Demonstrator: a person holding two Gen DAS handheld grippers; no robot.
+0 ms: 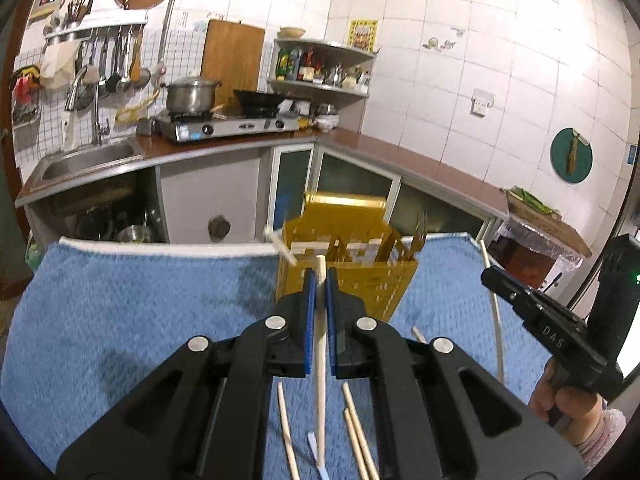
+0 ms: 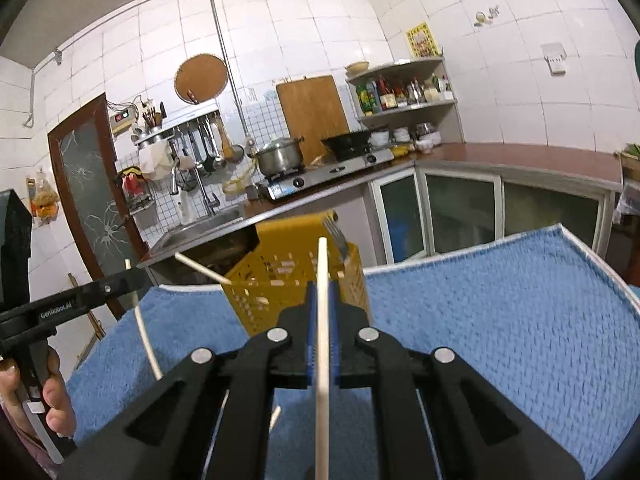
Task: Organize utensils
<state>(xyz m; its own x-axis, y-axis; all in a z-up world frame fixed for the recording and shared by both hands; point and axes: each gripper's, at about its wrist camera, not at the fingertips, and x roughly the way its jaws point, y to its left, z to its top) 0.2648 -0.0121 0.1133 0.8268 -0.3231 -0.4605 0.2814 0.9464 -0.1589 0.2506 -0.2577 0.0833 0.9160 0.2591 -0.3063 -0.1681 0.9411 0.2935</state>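
Pale slender chopsticks [image 1: 320, 344] [image 2: 322, 344] are clamped in both grippers' [image 1: 319, 280] [image 2: 323, 292] jaws before a slotted yellow holder [image 1: 360, 280].

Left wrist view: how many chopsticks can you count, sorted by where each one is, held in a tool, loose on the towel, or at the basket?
Left tool, shut on a chopstick: 1
Right tool, shut on a second chopstick: 1
Loose chopsticks on the blue towel: 4
Poking chopstick at the yellow basket: 1
Total: 7
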